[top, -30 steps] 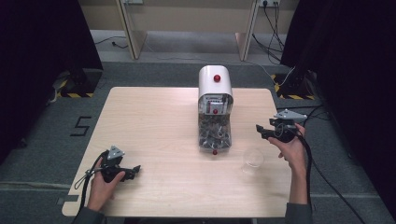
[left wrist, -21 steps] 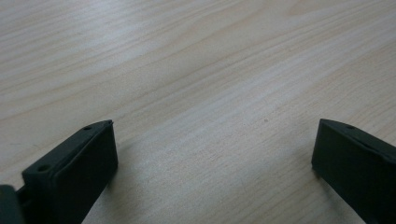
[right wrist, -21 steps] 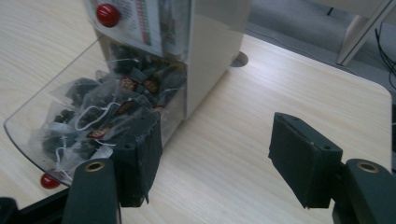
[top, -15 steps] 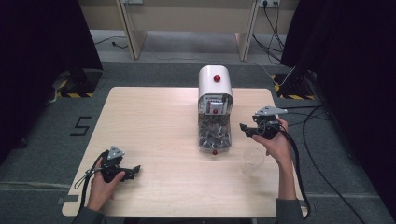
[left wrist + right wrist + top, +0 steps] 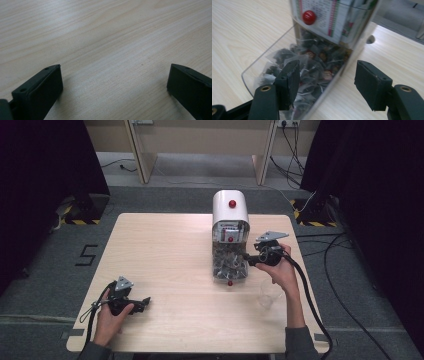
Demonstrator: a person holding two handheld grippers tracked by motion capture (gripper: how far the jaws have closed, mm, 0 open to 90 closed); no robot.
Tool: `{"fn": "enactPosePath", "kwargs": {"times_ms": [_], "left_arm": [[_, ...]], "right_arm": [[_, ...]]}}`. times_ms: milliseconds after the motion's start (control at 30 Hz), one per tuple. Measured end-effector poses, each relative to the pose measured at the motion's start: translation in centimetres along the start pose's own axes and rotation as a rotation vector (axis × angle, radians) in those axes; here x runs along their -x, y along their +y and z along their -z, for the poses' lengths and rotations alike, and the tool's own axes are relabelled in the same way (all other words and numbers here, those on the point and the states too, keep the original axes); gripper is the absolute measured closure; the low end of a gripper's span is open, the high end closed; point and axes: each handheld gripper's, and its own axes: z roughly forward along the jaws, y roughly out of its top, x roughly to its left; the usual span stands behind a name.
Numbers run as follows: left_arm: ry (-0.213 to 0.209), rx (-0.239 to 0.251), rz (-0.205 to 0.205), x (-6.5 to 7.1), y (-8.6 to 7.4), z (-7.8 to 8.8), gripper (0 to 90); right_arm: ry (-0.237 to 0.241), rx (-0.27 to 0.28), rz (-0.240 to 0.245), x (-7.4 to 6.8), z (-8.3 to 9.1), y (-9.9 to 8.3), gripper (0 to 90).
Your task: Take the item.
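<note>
The tabletop (image 5: 165, 250) carries a tall dispenser (image 5: 230, 237) that stands near the middle of its far edge: a white domed top with a red knob, a printed panel below, and a clear bin at the front.

The right tool (image 5: 248, 258) has come in from the right edge of the tabletop since a second ago and now sits at the dispenser's right side, level with the clear bin. Its jaws have just been closing a little. They are still spread, and in the right gripper view (image 5: 325, 82) the bin's clear corner wall stands between them with neither pad pressing on it. I judge this the approach to the bin, with a grasp of its contents or its front yet to come.

The left tool (image 5: 145, 301) has stayed near the front left corner of the tabletop, jaws spread wide over bare wood (image 5: 112, 75), gripping nothing.

The bin (image 5: 287, 72) is heaped with small clear sachets (image 5: 312, 60), each with something dark inside and a few with a red-and-gold label; they fill it to about the base of the printed panel.

A small clear cup (image 5: 269, 296) stands near the front right corner, just beside the right forearm. It looks empty, though it is too faint to be sure.
</note>
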Motion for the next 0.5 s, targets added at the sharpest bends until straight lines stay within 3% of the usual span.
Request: {"fn": "enactPosePath", "kwargs": {"times_ms": [500], "left_arm": [[0.000, 0.000, 0.000, 0.0, 0.0, 0.0, 0.0]], "right_arm": [[0.046, -0.028, 0.024, -2.6, -3.2, 1.3, 38.9]]}}
